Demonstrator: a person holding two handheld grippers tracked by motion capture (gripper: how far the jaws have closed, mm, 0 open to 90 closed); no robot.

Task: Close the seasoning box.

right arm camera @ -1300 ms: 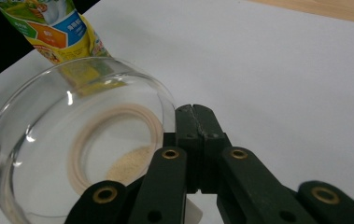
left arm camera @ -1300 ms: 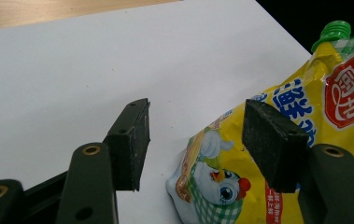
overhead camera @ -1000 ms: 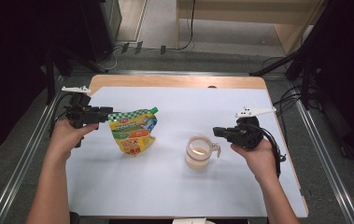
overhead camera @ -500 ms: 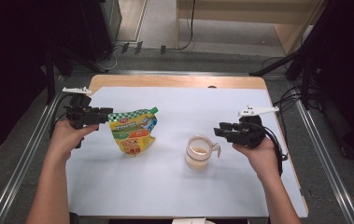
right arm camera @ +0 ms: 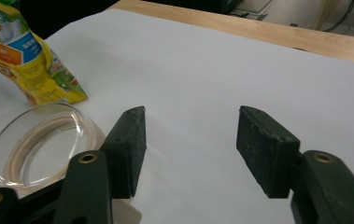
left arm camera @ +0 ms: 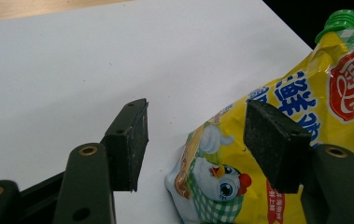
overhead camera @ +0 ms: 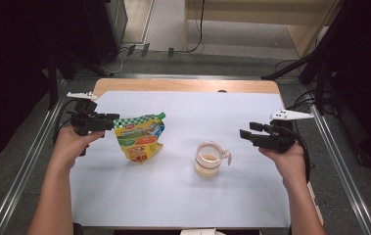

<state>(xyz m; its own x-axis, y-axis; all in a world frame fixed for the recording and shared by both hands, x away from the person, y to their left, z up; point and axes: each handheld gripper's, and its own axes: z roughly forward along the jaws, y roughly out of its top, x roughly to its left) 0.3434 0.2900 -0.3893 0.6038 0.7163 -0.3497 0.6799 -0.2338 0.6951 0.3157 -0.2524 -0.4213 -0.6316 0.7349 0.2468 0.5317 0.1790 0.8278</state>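
A yellow spouted pouch point(overhead camera: 139, 138) with a green cap stands left of centre on the white sheet. My left gripper point(overhead camera: 110, 122) is at its left edge. In the left gripper view the left gripper point(left arm camera: 195, 116) is open, with the pouch's point(left arm camera: 305, 107) lower corner between the jaws and no pad pressing on it. A clear glass cup point(overhead camera: 207, 159) with a handle holds a little pale liquid. My right gripper point(overhead camera: 246, 129) hovers to the right of it, apart from the handle. The right gripper's point(right arm camera: 191, 116) jaws have just been opening and nothing is between them; the cup point(right arm camera: 39, 140) is at the lower left.
The white sheet point(overhead camera: 188, 200) covers most of the wooden table, whose bare edge point(overhead camera: 188, 85) runs along the back. Metal rails point(overhead camera: 339, 161) flank both sides. Dark equipment and cables stand beyond the table.
My right gripper has opened and drawn back to the right, away from the cup's handle. The left gripper, the pouch and the cup have stayed where they were.
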